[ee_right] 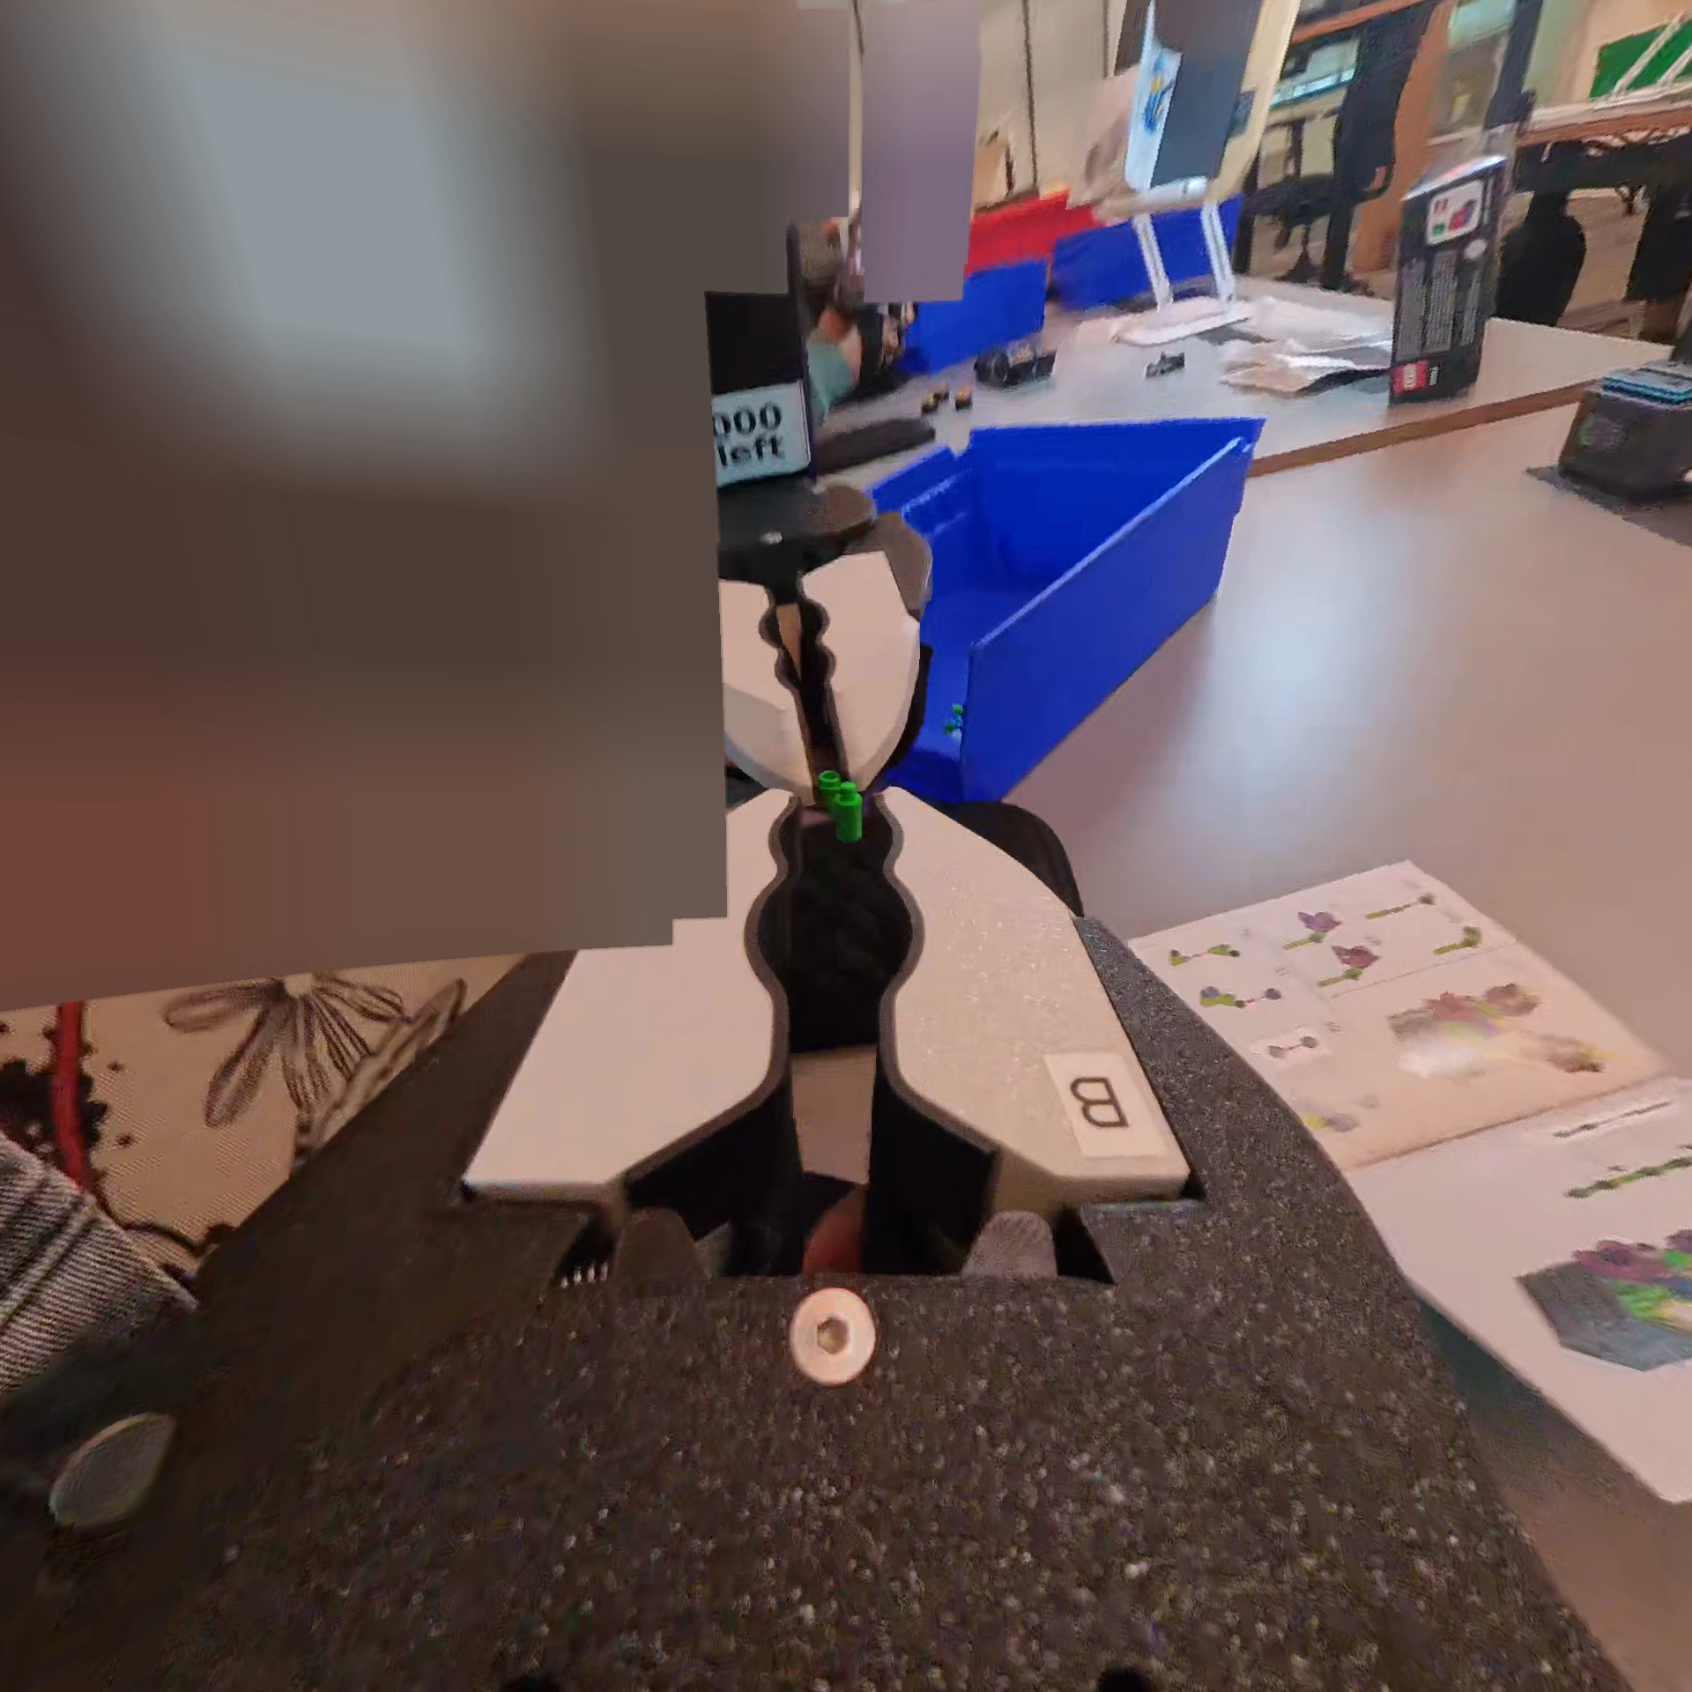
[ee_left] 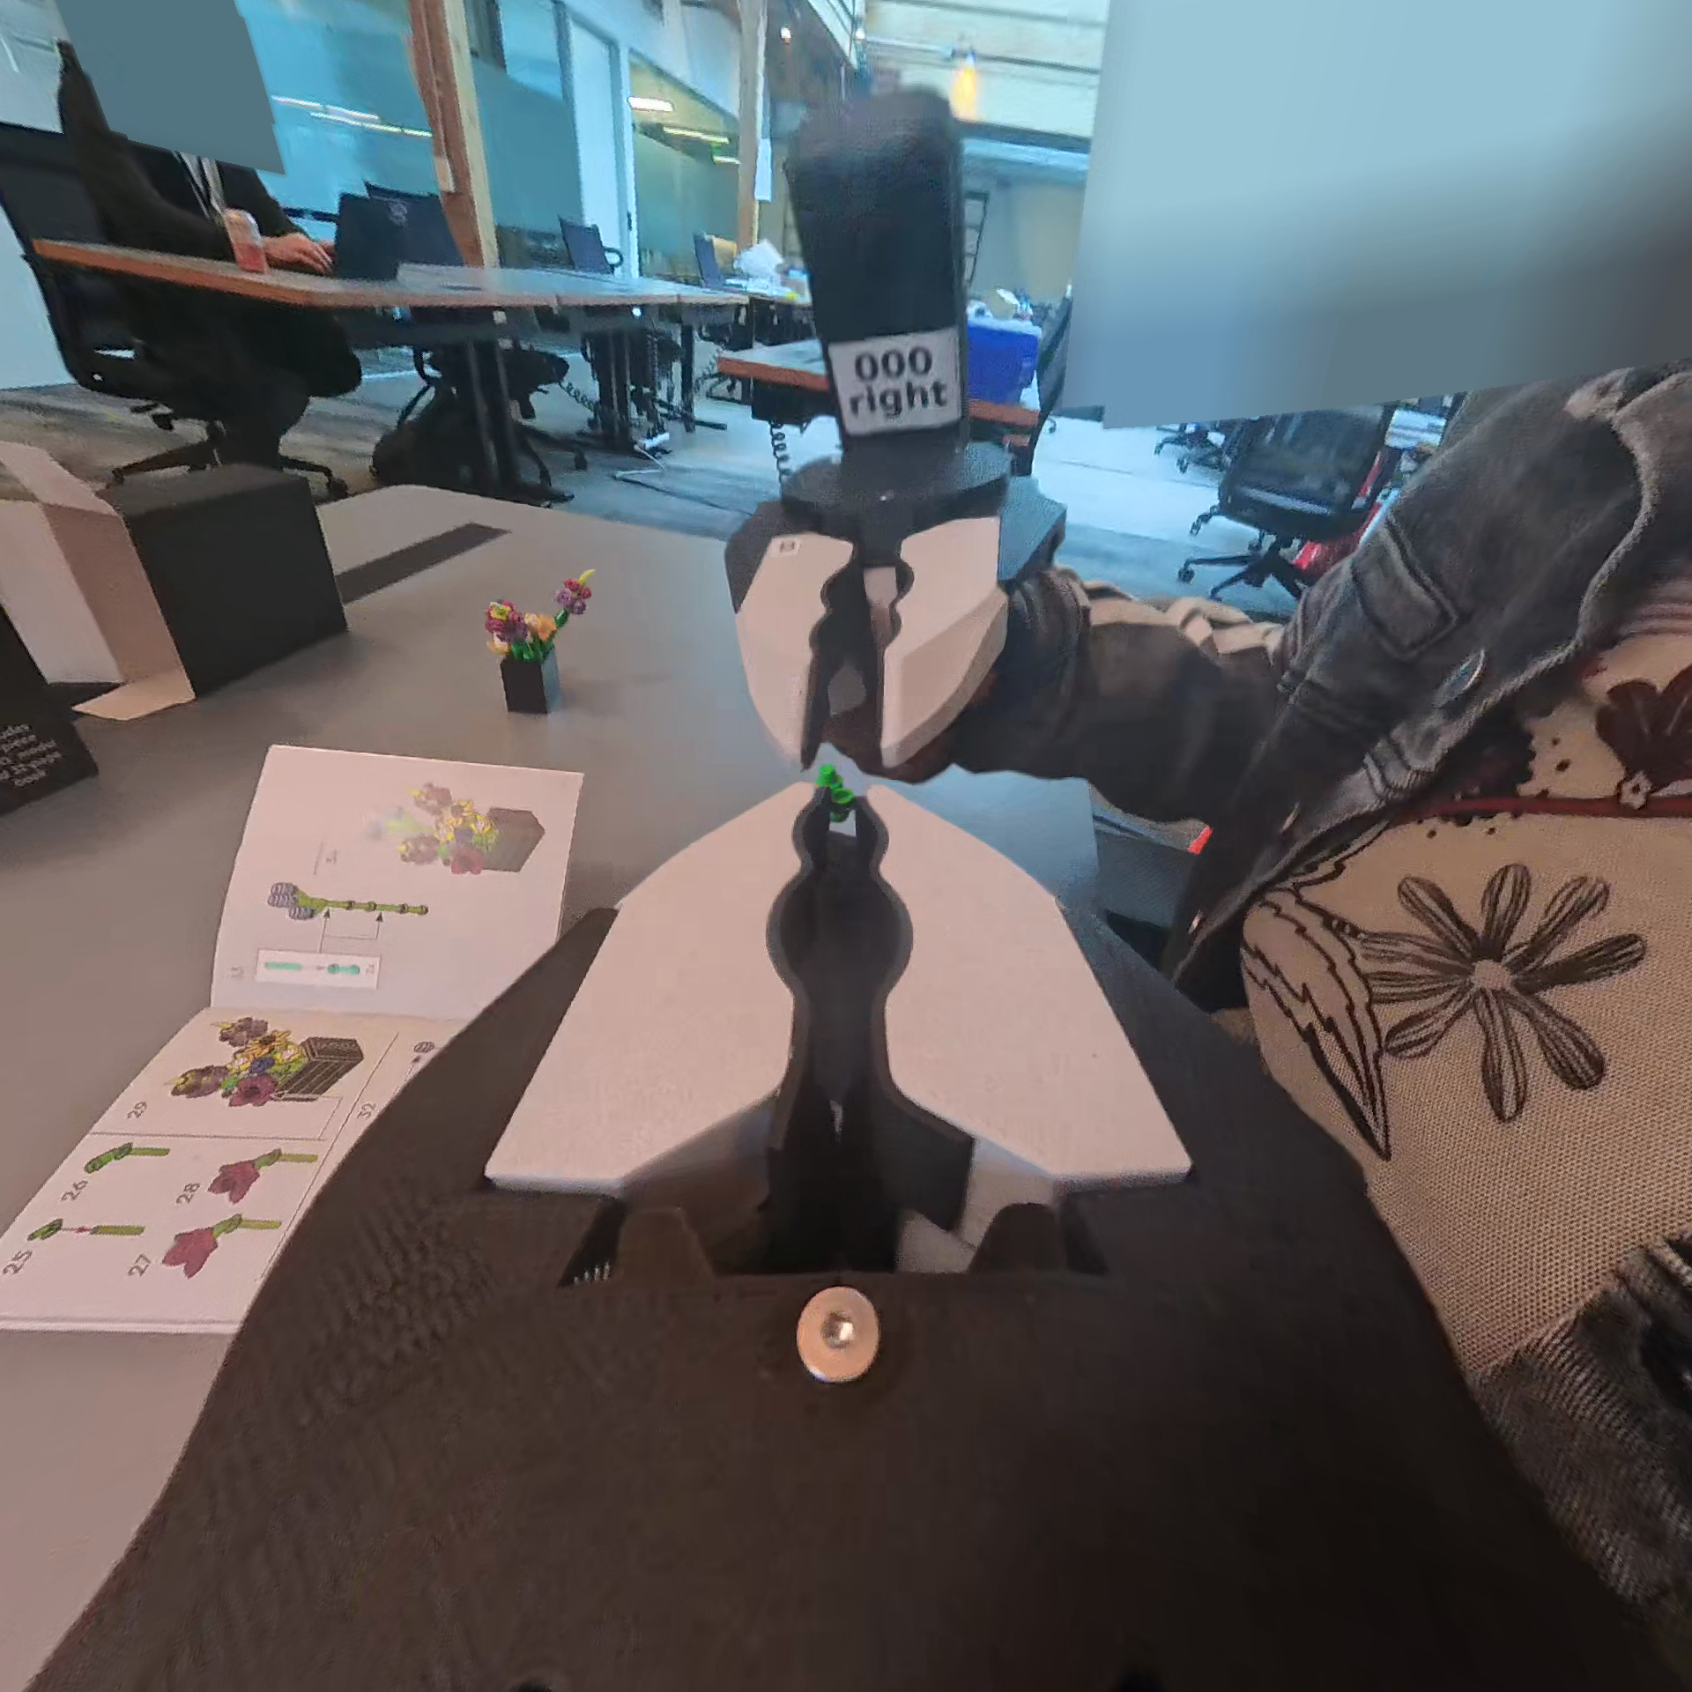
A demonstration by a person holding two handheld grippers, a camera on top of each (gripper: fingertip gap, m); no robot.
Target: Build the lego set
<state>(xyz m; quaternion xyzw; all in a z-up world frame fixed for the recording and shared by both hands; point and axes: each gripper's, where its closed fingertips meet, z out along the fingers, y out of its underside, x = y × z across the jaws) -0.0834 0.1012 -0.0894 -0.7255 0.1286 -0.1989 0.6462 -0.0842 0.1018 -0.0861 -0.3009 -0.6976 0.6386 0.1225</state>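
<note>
The left gripper (ee_left: 835,810) is closed on a green lego piece (ee_left: 833,789) (held above the table (ee_left: 641,641)); the right gripper (ee_left: 824,760), jaws together, is met tip to tip.

We see bright, even indoor daylight with only soft shadows on the tabletop (ee_left: 641,586). Wide-angle bending curves our edges. The instruction booklet (ee_right: 1428,1035) looks smeared, and the background is soft.
</note>
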